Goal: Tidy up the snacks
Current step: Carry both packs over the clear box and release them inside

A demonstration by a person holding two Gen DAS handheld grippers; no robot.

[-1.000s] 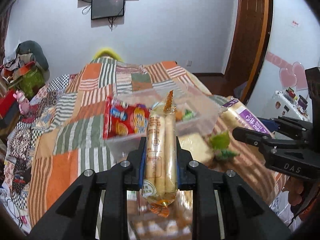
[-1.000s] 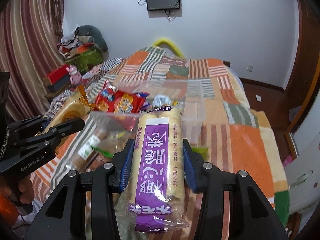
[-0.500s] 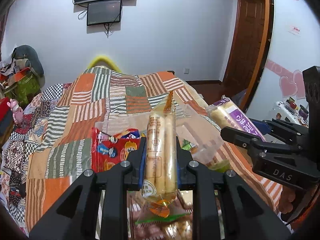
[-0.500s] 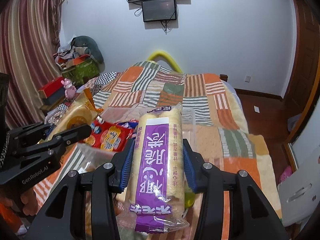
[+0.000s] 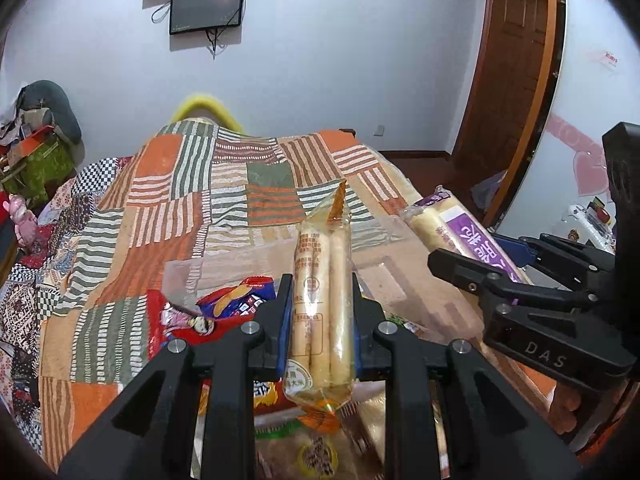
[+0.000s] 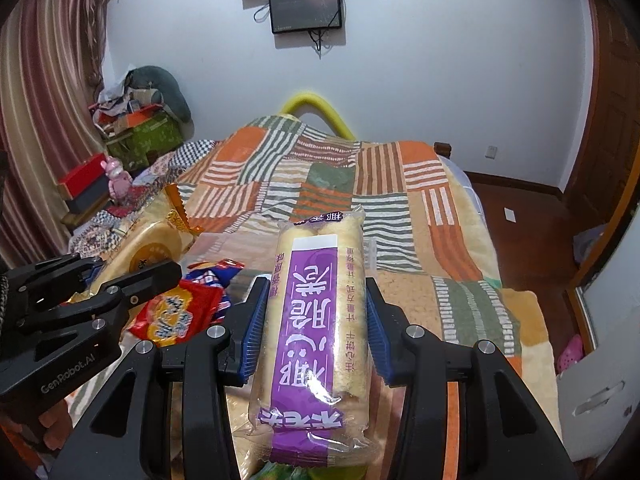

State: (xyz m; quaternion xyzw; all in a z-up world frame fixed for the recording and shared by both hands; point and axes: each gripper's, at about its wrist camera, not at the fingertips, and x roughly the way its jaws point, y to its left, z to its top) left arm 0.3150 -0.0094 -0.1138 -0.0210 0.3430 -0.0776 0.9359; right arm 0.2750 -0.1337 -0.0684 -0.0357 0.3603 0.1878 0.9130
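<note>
- While both packs hang in the air over the bed (image 5: 168, 216), this looks like the carry step, with the drop-off not done yet.
- Left hand-held gripper (image 5: 322, 312) is clamped on a clear pack of rice sticks (image 5: 322, 304), pack standing upright between the blue pads, orange crimped top poking up.
- Right hand-held gripper (image 6: 316, 320) is squeezed on a purple-label snack pack (image 6: 318, 320), pale yellow rolls showing through clear film at both edges.
- Below them sits a clear plastic box (image 5: 384, 276) on the patchwork blanket, with a red cracker bag (image 6: 176, 316) and a blue-and-red bag at its left side. Can't tell for sure whether those are fully inside it.
- My guess for next: lower one pack at a time into the free part of the box, then let go. Both wrappers are slippery and crinkly, so they could slide in the pads, and the two grippers are close enough to bump each other.
</note>
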